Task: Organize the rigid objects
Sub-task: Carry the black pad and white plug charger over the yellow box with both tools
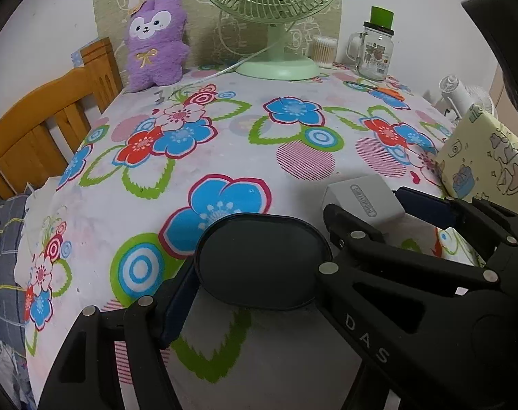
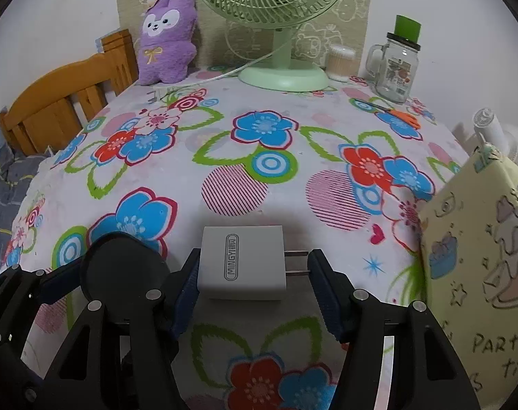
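A black oval case (image 1: 262, 261) sits between the fingers of my left gripper (image 1: 255, 273), which is shut on it. The case also shows at the left of the right wrist view (image 2: 122, 266). A white wall charger (image 2: 243, 261) with two metal prongs is between the fingers of my right gripper (image 2: 253, 290). The left pad touches its body and the right pad touches its prongs, so the gripper is shut on it. The charger also shows in the left wrist view (image 1: 364, 201), held by the other gripper.
The floral tablecloth (image 2: 259, 143) covers the table. At the back stand a purple plush (image 2: 168, 36), a green fan (image 2: 279, 17), a cotton swab tub (image 2: 341, 61) and a glass jar mug (image 2: 397, 65). Orange scissors (image 2: 400, 114) lie nearby. A yellow box (image 2: 481, 249) stands at right.
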Action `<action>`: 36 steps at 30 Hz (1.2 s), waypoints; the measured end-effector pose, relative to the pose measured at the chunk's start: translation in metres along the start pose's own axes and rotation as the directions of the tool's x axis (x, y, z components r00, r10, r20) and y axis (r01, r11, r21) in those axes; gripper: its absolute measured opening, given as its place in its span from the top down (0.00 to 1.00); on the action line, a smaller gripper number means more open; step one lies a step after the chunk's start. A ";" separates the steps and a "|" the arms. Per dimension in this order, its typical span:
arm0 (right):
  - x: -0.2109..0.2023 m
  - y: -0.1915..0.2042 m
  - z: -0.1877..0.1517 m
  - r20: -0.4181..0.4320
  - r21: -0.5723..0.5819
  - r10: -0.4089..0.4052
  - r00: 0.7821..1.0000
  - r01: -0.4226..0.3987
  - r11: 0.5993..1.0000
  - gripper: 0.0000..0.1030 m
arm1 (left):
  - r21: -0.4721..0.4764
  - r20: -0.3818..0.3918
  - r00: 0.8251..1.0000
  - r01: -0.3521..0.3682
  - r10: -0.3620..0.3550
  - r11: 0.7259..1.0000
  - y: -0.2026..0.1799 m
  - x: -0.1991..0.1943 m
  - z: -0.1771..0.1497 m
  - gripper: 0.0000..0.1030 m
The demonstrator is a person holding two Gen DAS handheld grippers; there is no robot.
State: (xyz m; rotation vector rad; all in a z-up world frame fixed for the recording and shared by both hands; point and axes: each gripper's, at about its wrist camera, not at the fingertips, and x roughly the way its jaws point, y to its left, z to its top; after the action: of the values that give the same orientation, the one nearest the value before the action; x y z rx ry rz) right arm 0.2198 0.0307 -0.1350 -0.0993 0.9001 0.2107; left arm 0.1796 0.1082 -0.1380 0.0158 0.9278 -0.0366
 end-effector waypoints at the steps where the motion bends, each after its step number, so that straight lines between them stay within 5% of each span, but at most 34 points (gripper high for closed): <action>1: -0.001 0.000 -0.001 -0.003 0.001 -0.003 1.000 0.003 1.000 0.38 | -0.005 -0.002 1.000 0.004 -0.004 1.000 0.000 0.000 -0.001 0.27; 36: -0.101 -0.013 -0.056 0.068 -0.004 0.005 0.998 -0.005 1.000 0.38 | -0.004 0.068 0.998 -0.005 0.005 1.000 -0.037 -0.088 -0.053 0.27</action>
State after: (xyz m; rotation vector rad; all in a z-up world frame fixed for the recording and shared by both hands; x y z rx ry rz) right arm 0.1186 -0.0055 -0.0905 -0.0934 0.8319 0.2192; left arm 0.0831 0.0748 -0.0996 0.0135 0.8594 -0.0307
